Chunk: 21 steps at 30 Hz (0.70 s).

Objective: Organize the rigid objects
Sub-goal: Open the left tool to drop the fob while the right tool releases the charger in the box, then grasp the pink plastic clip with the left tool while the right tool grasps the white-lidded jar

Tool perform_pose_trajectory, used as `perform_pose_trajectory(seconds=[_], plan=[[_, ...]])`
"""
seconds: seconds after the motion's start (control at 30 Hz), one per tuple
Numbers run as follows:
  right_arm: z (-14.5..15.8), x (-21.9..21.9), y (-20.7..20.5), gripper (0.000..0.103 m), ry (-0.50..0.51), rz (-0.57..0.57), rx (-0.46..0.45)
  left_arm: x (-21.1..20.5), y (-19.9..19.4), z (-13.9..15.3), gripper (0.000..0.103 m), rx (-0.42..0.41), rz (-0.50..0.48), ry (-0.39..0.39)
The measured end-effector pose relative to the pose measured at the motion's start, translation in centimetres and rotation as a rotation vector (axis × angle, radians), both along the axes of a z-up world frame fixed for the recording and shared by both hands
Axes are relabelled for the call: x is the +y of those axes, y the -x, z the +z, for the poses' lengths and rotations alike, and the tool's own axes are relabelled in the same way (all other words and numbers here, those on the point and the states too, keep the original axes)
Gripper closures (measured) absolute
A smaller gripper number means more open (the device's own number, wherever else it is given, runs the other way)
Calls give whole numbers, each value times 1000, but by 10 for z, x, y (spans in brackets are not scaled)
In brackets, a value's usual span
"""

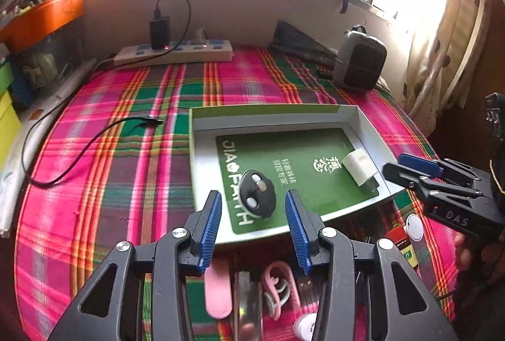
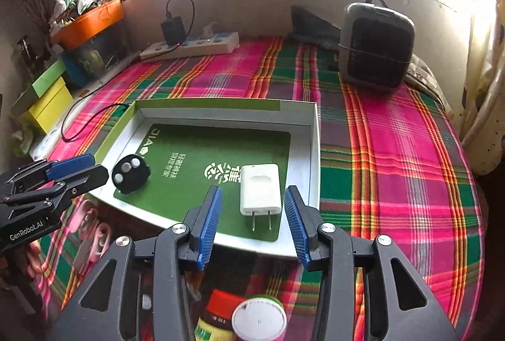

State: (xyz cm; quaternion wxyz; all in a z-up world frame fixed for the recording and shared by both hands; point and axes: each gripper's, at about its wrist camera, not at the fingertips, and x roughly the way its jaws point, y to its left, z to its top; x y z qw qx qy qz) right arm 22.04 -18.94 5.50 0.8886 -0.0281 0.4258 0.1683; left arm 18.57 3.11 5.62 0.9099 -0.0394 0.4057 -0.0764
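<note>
A shallow white box with a green rim (image 1: 193, 148) (image 2: 315, 151) lies on the plaid cloth, a green printed card covering its floor. A round black plug (image 1: 257, 197) (image 2: 130, 173) rests on the card's left part. My left gripper (image 1: 252, 194) hovers over it, open, pads clear of it on both sides. A white charger (image 2: 260, 188) (image 1: 358, 165) with two prongs lies on the card's right part. My right gripper (image 2: 252, 191) is open around it without touching. Each gripper also shows at the edge of the other's view, the right gripper (image 1: 394, 162) and the left gripper (image 2: 99, 164).
A power strip (image 1: 173, 53) with a black adapter (image 1: 159, 33) lies at the back and a grey heater (image 2: 375, 45) at the back right. A black cable (image 1: 79, 151) runs left of the box. Pink items (image 1: 217, 290), a white-capped bottle (image 2: 258, 320) and other small things lie near the front edge.
</note>
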Motion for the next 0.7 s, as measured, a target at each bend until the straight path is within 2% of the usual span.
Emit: perform_pose_trajectory(seconds=[0.27, 0.7], plan=[[9, -15, 26, 60, -10, -31, -38, 20, 26, -2, 62, -6, 45, 27], [-2, -64, 66, 60, -43, -153, -40, 48, 64, -12, 62, 1, 118, 69]])
